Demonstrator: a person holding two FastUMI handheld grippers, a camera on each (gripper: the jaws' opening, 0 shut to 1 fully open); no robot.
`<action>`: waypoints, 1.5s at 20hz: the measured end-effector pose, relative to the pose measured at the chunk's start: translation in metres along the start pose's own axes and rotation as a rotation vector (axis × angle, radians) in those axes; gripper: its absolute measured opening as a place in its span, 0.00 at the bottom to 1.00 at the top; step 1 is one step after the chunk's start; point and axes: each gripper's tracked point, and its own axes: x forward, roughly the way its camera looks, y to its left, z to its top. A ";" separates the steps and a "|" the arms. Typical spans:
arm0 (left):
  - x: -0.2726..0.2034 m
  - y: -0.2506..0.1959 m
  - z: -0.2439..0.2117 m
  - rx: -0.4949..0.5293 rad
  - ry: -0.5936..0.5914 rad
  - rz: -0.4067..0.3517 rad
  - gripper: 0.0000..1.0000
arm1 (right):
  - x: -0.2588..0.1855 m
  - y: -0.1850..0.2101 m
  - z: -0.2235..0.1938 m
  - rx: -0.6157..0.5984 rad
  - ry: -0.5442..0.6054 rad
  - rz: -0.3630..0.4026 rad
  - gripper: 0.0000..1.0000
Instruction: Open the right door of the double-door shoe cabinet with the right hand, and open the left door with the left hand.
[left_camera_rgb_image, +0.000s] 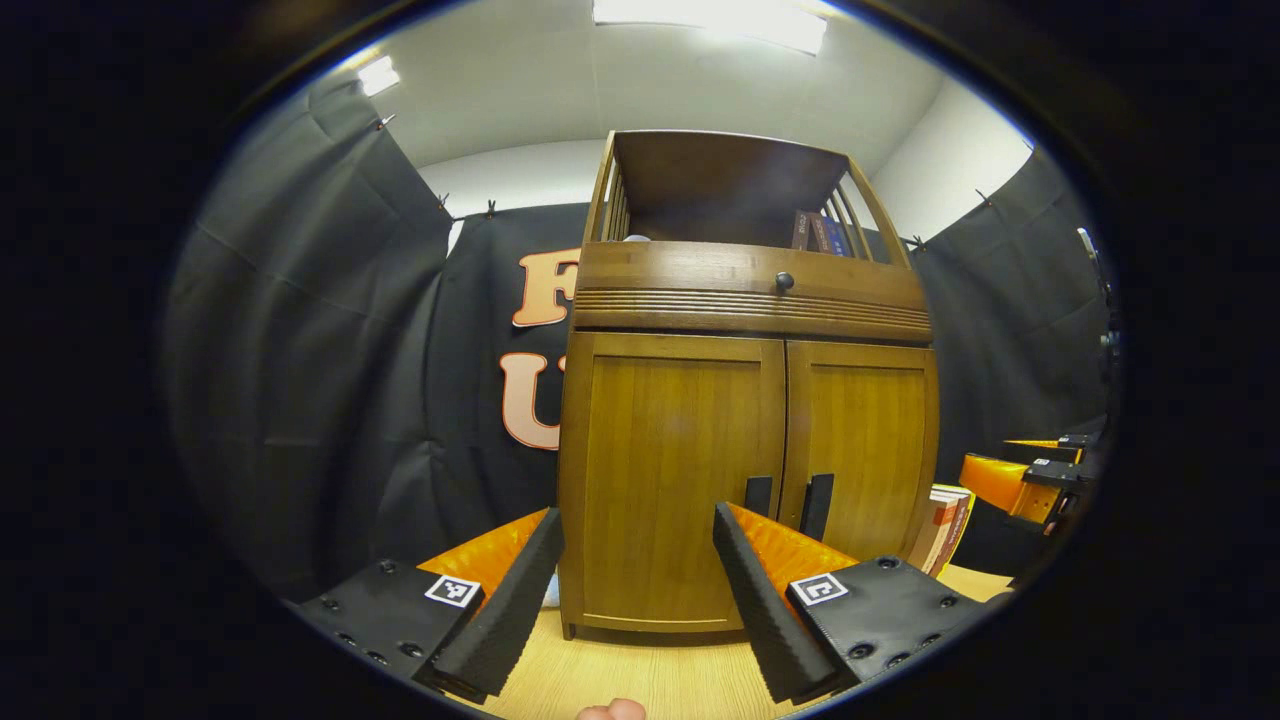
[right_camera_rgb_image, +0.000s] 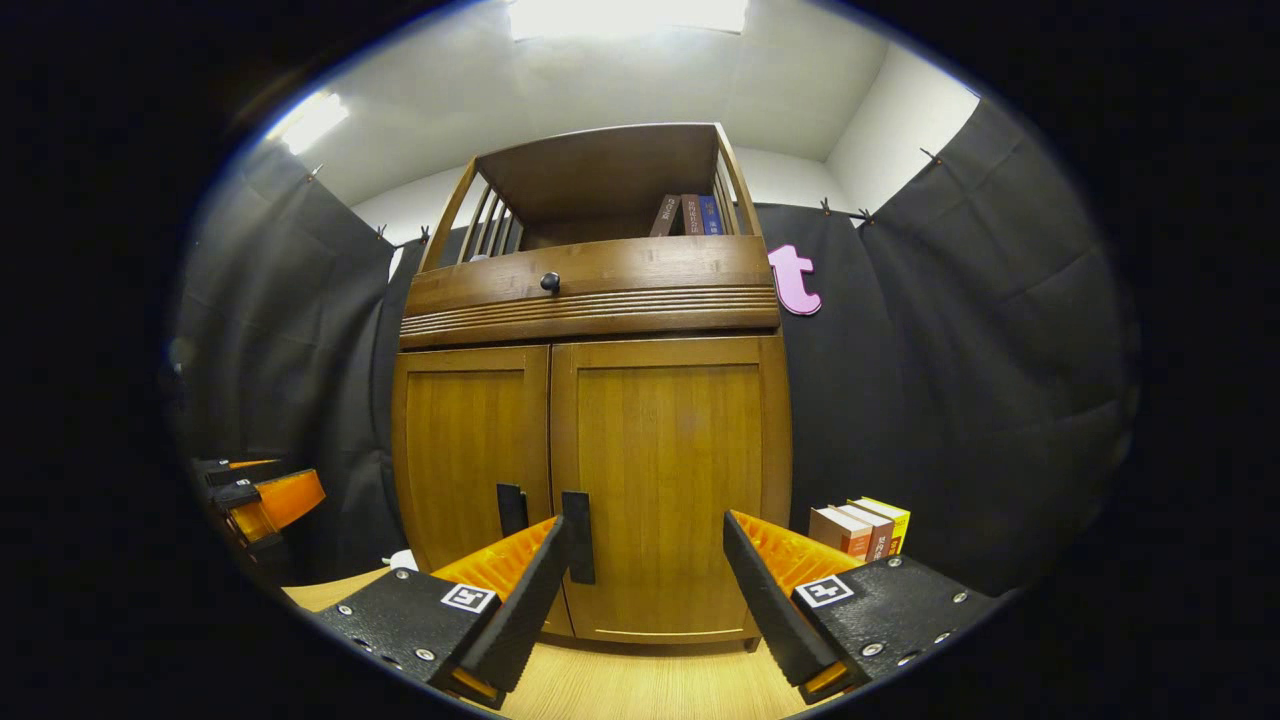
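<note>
Cabinet (right_camera_rgb_image: 590, 420) doors shut; books (right_camera_rgb_image: 690, 214) on its top shelf, partly hidden. Left tool (left_camera_rgb_image: 635, 590) and right tool (right_camera_rgb_image: 645, 590) gape wide, empty; left-door handle (left_camera_rgb_image: 758, 496) half-hidden at 5 o'clock.

Wooden shoe cabinet (left_camera_rgb_image: 745, 440), doors closed

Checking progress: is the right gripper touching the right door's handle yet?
Cannot tell. In the right gripper view, the right gripper is open; one finger overlaps the handle.

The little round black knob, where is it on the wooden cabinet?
In the right gripper view, the little round black knob sits on the wide wooden drawer front, above the two closed wooden doors and below the open shelf with books.
</note>
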 end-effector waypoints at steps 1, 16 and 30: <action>-0.001 0.000 0.000 0.000 0.000 -0.001 0.94 | 0.006 0.002 -0.001 0.003 0.002 0.006 0.93; -0.004 0.004 0.003 -0.027 -0.009 0.013 0.97 | 0.132 0.065 -0.038 -0.045 0.040 0.108 0.93; 0.001 0.024 0.002 -0.017 -0.015 0.037 0.97 | 0.195 0.076 -0.108 -0.046 0.186 0.037 0.77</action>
